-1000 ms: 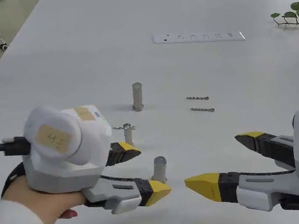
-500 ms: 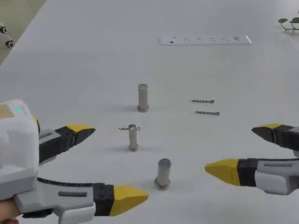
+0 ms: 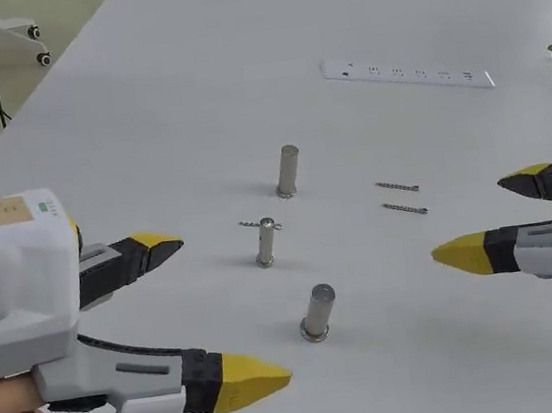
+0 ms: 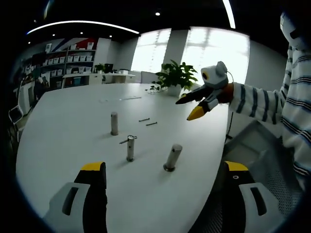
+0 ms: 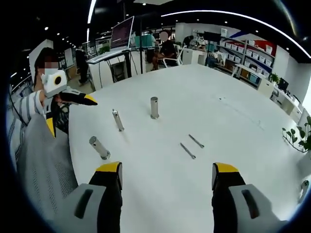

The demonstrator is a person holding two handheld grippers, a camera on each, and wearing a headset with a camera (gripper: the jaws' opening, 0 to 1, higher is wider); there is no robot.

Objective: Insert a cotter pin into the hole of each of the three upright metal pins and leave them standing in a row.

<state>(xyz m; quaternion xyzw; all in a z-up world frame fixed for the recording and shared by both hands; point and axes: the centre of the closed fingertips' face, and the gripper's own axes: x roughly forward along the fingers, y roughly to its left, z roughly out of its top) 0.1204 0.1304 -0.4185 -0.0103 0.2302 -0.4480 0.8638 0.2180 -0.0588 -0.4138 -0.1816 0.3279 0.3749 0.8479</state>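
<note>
- Head view: my left gripper (image 3: 207, 314) sat at the lower left of the frame, jaws spread wide with nothing between them. My right gripper (image 3: 484, 218) came in from the right edge, likewise wide open and empty.
- Head view, centre: three metal pins stood upright on the white table (image 3: 171, 88), in a line running up the frame: far pin (image 3: 289, 171), middle pin (image 3: 266, 246), near pin (image 3: 318, 312).
- The middle pin carried a fitted cotter pin (image 3: 254, 225) crosswise through its top. The far and near pins looked bare; their holes were too small to make out.
- Two loose cotter pins (image 3: 397, 187) lay flat side by side, right of the far and middle pins and near my right gripper's tips, not touching them. A power strip (image 3: 406, 74) lay well beyond, at the upper right.
- Left gripper view: both yellow-tipped jaws rose from the bottom, far apart, with the gap empty. The pin row stood centre-left, near pin closest to me. The loose cotter pins lay beyond it. The right gripper was at the upper right, open.
- Right gripper view: jaws were wide apart at the bottom, holding nothing. The loose cotter pins lay mid-frame, above the gap between them. The pin row ran off to the left, and the left gripper was at the left edge.
- Tally, as I judged it: one pin of three done. Two were left, each needing a loose cotter pin picked up and threaded. The row was in order, with none tipped.
- Likely next move: right gripper down onto a loose cotter pin, being the nearer.
</note>
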